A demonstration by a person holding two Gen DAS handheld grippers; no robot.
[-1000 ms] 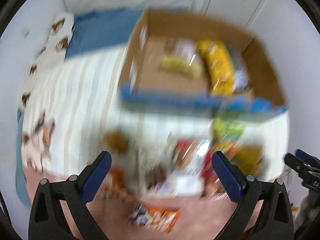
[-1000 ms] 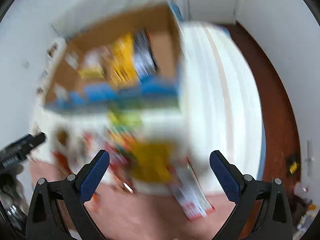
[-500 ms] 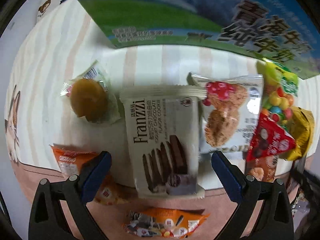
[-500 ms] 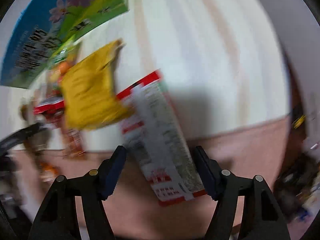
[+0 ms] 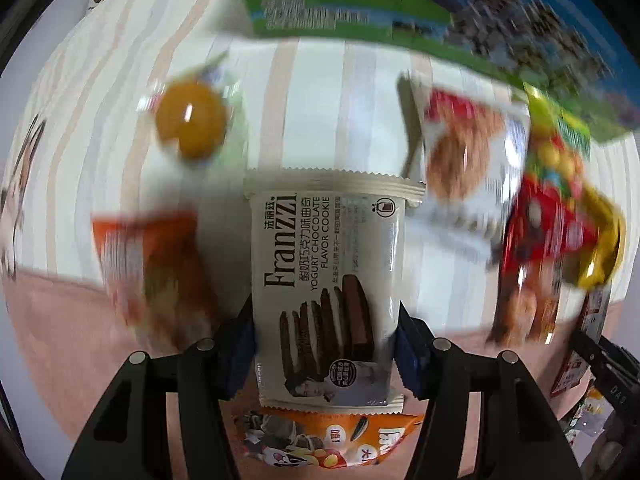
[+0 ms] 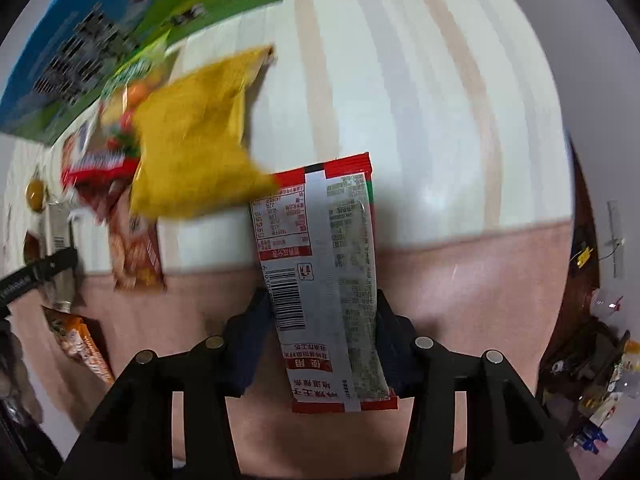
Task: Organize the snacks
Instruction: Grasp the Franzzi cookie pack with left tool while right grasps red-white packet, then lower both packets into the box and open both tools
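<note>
We see our left gripper [image 5: 326,342] pointing down at the bed, its jaws closing with the blue pads against both long sides of the Franzzi cookie pack [image 5: 326,280], a cream wrapper printed with dark sandwich cookies. Our right gripper [image 6: 322,332] also points down and its jaws are closing narrow, with the pads pressing the edges of a red-and-silver packet [image 6: 320,264] that lies back side up, barcode and small print showing.

Around the cookie pack, an orange packet [image 5: 328,440] lies just below it, another orange packet [image 5: 148,264] sits to its left, and a round golden pastry in clear wrap [image 5: 190,124] lies further up. To its right is a white packet with cookies pictured [image 5: 468,156], then a red triangular packet [image 5: 540,232] overlapping other wrappers. Beside the red-and-silver packet, a yellow bag [image 6: 192,144] overlaps its upper left corner.

Everything rests on a striped white and beige sheet [image 6: 420,100], with a pink blanket [image 6: 472,280] across the near edge. A blue and green printed carton [image 5: 360,4] stands on the sheet beyond the snacks. In the right wrist view a dark wooden floor [image 6: 584,248] shows past the bed, with cluttered small items, too blurred to name, at the lower right
</note>
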